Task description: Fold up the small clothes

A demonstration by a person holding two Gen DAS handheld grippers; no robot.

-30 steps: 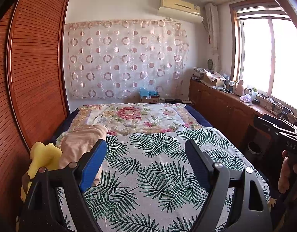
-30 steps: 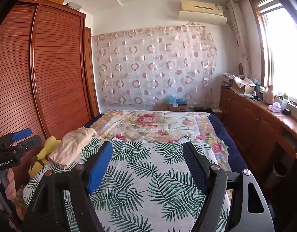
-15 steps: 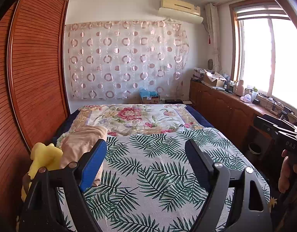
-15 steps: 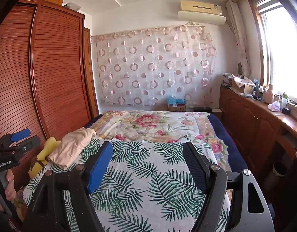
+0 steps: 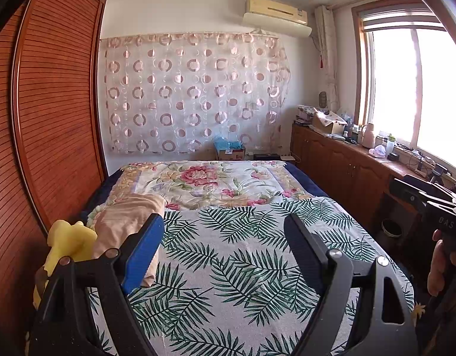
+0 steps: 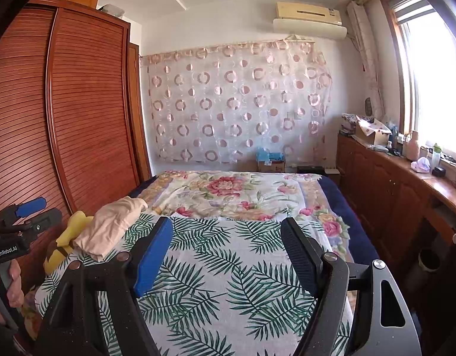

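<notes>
Reading "GenRobot.AI": left tongs

One bed fills the middle of both views, with two patterned covers on it: one palm-leaf sheet toward the bottom and one flowered quilt behind it. At its left edge lie two soft things, one beige garment and one yellow plush toy. Two grippers show, the left gripper and the right gripper, each with two fingers; there is also one air conditioner at the upper right, one circle-print curtain and one cardboard box below it.
</notes>
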